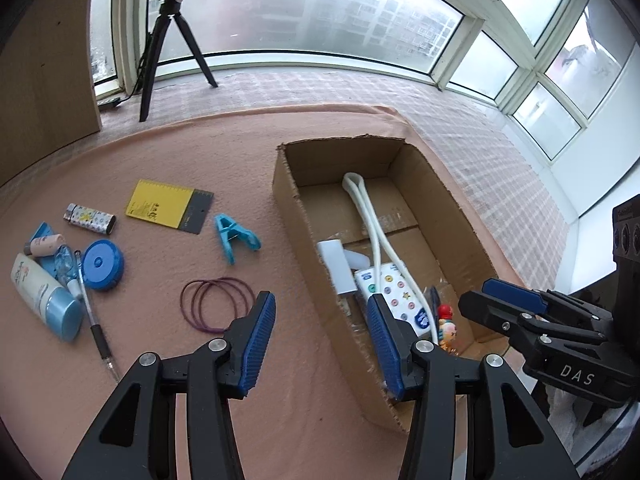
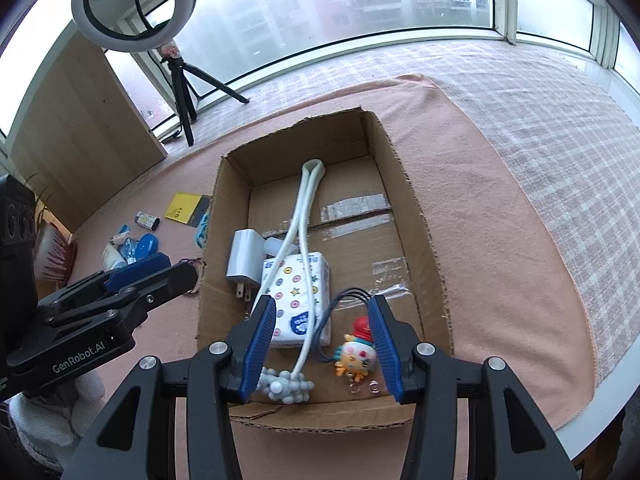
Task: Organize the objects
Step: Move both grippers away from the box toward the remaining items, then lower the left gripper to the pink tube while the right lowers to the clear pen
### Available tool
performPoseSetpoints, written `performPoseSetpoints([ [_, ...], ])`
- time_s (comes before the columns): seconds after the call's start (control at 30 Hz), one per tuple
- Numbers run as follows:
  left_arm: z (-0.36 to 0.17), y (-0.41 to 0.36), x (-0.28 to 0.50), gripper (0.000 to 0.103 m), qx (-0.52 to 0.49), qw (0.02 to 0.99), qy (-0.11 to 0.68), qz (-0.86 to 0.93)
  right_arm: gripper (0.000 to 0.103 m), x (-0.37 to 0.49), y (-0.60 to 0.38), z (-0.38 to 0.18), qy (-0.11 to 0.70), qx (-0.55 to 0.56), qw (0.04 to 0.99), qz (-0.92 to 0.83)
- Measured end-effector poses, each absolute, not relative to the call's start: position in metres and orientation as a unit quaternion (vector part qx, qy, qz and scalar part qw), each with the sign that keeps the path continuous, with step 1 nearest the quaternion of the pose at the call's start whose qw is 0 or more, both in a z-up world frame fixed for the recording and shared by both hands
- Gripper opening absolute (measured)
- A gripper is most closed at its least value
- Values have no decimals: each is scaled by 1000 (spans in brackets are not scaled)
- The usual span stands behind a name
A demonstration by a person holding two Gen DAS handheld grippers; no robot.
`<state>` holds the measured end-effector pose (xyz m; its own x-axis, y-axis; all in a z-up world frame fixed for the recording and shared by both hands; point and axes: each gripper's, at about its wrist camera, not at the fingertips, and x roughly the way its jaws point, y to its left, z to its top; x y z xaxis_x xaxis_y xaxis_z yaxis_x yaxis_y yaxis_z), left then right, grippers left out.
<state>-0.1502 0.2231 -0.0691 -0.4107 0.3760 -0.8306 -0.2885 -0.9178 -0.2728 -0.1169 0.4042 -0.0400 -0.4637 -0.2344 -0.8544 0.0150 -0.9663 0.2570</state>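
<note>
An open cardboard box (image 2: 416, 216) stands on the pink cloth. In it lie a dotted tissue pack (image 2: 298, 292), a white charger (image 2: 244, 258), a looped white cord (image 2: 306, 200) and a clown keychain (image 2: 358, 350). My right gripper (image 2: 323, 312) hangs open over the box's near end. The keychain lies on the box floor between its fingers, untouched. My left gripper (image 1: 320, 308) is open and empty above the box's left wall (image 1: 304, 240). Left of it lie purple rubber bands (image 1: 216, 304), a turquoise clip (image 1: 234, 238), a yellow card (image 1: 160, 204), a lighter (image 1: 90, 218), a blue tape measure (image 1: 100, 264), a lotion bottle (image 1: 44, 296) and a pen (image 1: 94, 328).
A tripod (image 1: 168, 40) with a ring light (image 2: 134, 4) stands by the window at the back. A wooden panel (image 1: 44, 80) rises at the far left. Checked cloth (image 2: 540, 120) covers the surface right of the pink cloth, up to the rounded edge.
</note>
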Motion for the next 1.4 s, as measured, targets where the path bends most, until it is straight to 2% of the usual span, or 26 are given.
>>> performPoseSetpoints([
  [0.5, -85, 79, -139, 51, -525, 92, -93, 841, 44, -135, 316, -34, -48, 513, 134, -846],
  [0.77, -91, -6, -190, 51, -536, 42, -134, 833, 44, -180, 256, -38, -9, 524, 173, -834],
  [1.07, -112, -84, -268, 51, -545, -31, -188, 817, 44, -257, 208, -59, -51, 573, 211, -791],
  [1.17, -125, -100, -284, 51, -550, -46, -204, 808, 44, -277, 184, -70, -57, 588, 226, -774],
  [1.4, -151, -101, -296, 51, -563, -29, -237, 791, 44, -307, 117, -101, -7, 602, 246, -759],
])
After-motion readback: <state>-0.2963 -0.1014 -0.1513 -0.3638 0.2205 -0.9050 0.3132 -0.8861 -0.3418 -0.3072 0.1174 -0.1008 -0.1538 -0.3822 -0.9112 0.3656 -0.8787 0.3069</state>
